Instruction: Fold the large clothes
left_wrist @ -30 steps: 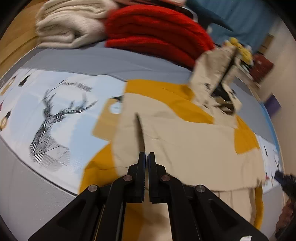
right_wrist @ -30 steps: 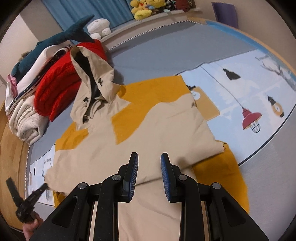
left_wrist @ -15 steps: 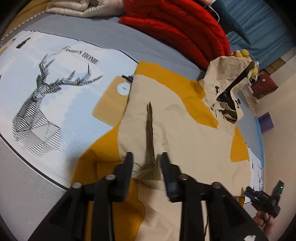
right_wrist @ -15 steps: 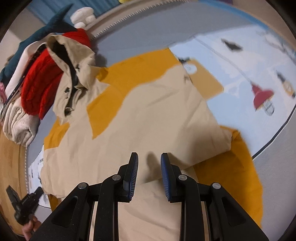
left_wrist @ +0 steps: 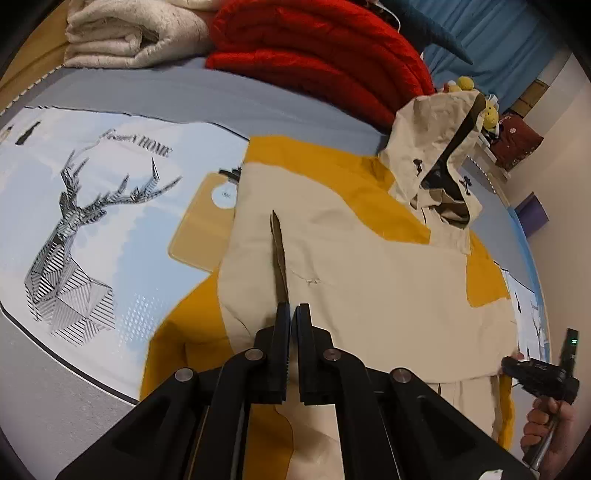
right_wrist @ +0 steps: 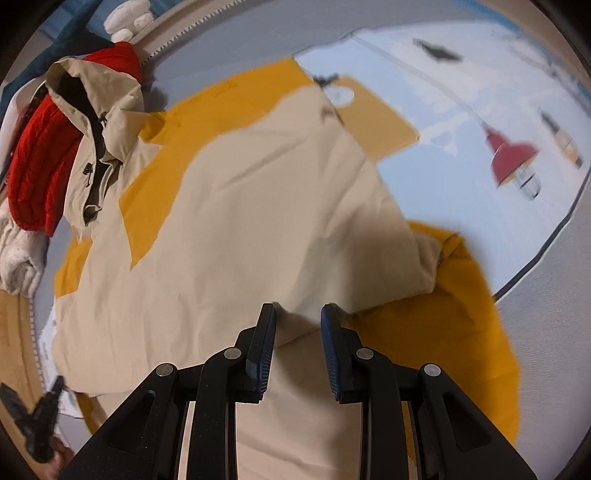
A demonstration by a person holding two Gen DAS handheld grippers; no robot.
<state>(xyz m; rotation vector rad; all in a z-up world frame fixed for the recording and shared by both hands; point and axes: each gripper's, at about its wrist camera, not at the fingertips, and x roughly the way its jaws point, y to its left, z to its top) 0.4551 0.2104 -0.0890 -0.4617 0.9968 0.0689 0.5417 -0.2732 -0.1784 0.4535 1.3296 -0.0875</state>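
Observation:
A large beige and mustard hooded jacket [left_wrist: 369, 280] [right_wrist: 258, 206] lies spread flat on the bed, its hood [left_wrist: 436, 147] propped against the red pile. My left gripper [left_wrist: 291, 314] sits low over the jacket's left part. It is shut on a raised ridge of beige fabric [left_wrist: 279, 254] that runs away from its tips. My right gripper [right_wrist: 301, 310] hovers just above the beige lower part near a folded edge, its blue pads [right_wrist: 330, 332] apart and nothing pinched between them. The right gripper also shows in the left wrist view [left_wrist: 535, 373], held by a hand.
The bed has a grey cover [left_wrist: 184, 92] and a printed sheet with a deer [left_wrist: 70, 236] and lamps [right_wrist: 513, 162]. A folded red quilted garment [left_wrist: 321, 55] and a folded cream knit [left_wrist: 136, 33] are stacked at the head. Plush toys [left_wrist: 487, 107] and a blue curtain [left_wrist: 498, 40] lie beyond.
The left jaws stood apart around the fabric ridge half a second ago and have closed on it again. The right gripper has sunk closer to the jacket, its gap unchanged.

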